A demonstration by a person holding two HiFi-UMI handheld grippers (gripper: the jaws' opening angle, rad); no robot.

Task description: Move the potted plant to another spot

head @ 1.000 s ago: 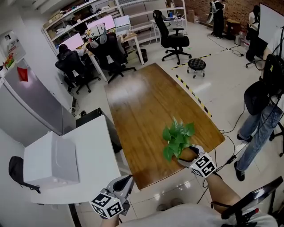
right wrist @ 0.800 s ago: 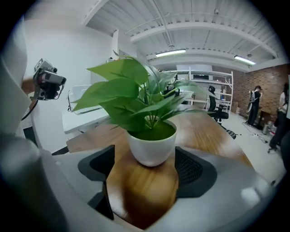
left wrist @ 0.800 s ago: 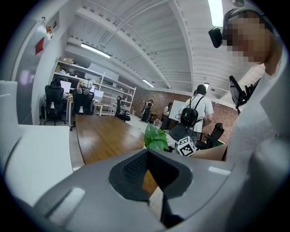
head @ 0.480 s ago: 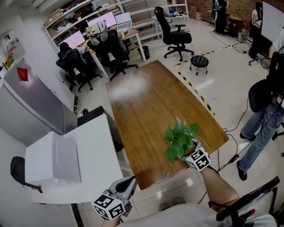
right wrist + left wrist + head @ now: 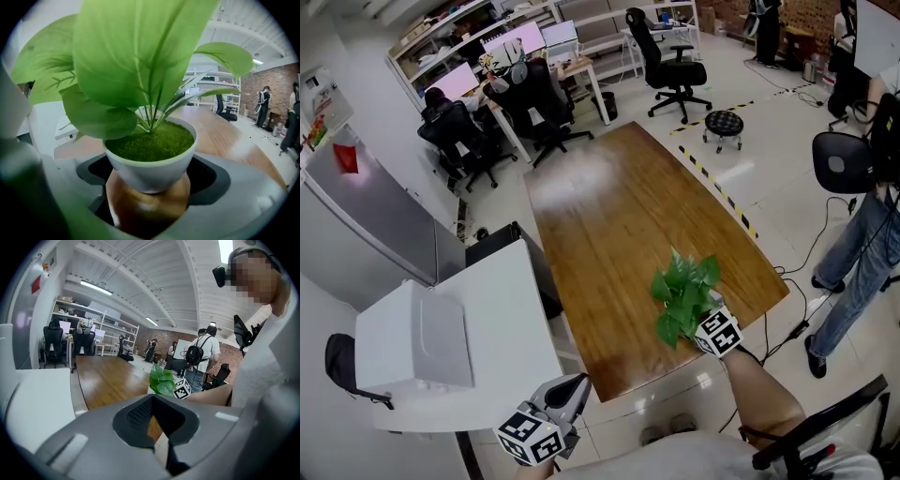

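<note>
Release in hand: right gripper [image 5: 708,326] jaws have just been opening, apart around the plant [image 5: 684,295], which stands by the table's [image 5: 609,216] near right edge. Withdraw level, clear of leaves. Left gripper [image 5: 572,392], seemingly closed, hangs off the table's near end.

Open-plan office, desks [image 5: 574,71] with monitors [image 5: 516,43], swivel chairs [image 5: 667,71], metal shelving [image 5: 602,21], brick back wall [image 5: 277,77], long wooden table [image 5: 602,216]
</note>
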